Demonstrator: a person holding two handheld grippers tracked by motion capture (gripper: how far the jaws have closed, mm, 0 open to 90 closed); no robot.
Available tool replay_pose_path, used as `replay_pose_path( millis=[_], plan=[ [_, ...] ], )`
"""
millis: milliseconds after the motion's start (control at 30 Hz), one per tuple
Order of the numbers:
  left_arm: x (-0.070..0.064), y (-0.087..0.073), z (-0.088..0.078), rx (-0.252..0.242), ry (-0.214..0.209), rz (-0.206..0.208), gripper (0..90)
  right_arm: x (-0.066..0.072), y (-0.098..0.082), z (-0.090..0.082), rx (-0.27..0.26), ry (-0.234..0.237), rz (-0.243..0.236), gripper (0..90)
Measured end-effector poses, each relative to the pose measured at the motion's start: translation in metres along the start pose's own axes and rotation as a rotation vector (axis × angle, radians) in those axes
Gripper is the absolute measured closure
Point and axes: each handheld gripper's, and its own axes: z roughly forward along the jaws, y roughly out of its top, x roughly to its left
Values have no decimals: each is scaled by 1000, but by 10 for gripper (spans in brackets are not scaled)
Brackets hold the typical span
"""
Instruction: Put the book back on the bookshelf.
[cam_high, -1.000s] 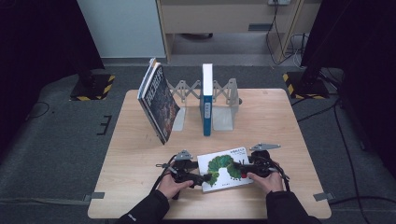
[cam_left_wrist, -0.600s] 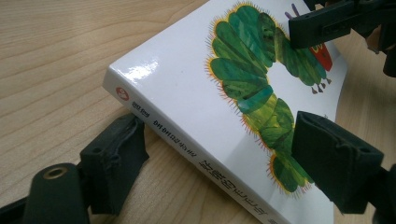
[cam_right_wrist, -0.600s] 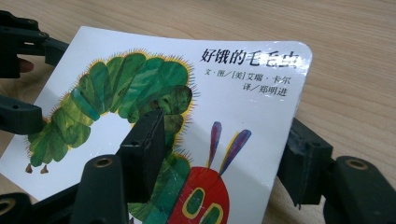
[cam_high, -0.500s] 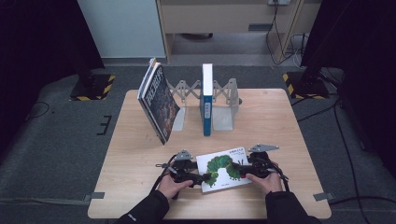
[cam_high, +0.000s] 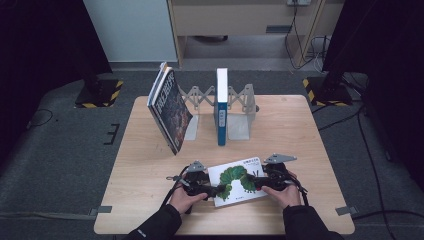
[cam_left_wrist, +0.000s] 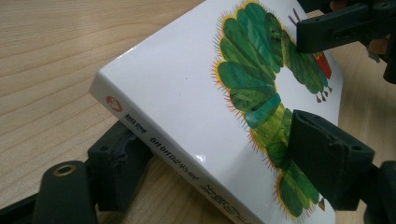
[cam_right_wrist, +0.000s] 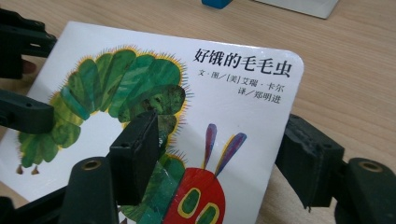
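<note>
White caterpillar book (cam_high: 236, 181) seemingly pinched by left gripper (cam_high: 212, 190), underside hidden.

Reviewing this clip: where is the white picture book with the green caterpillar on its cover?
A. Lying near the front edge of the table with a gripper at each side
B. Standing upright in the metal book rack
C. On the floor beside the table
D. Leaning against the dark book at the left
A. The caterpillar book lies near the table's front edge, with the left gripper and right gripper at its two sides.
</note>
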Motion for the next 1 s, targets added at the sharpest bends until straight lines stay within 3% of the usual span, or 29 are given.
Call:
replay_pose_path(
  millis=[133, 233, 333, 467, 633, 833, 1000],
  plan=[
    [0, 0, 0, 1, 6, 2, 208, 1, -1, 1, 2, -21, -15, 290],
    [0, 0, 0, 0, 10, 3, 227, -1, -3, 5, 59, -37, -18, 252],
    [0, 0, 0, 0, 10, 3, 229, -2, -5, 6, 62, -29, -8, 246],
    [0, 0, 0, 0, 10, 3, 230, -4, -6, 7, 72, -6, 42, 245],
    [0, 0, 0, -4, 10, -2, 233, -4, -7, 8, 65, -7, 70, 242],
    [-1, -1, 1, -13, -27, -43, 266, -2, -6, 8, 20, -4, 42, 268],
    [-4, 0, 1, -16, -16, -32, 268, -2, -4, 7, 14, 0, 28, 270]
  ],
)
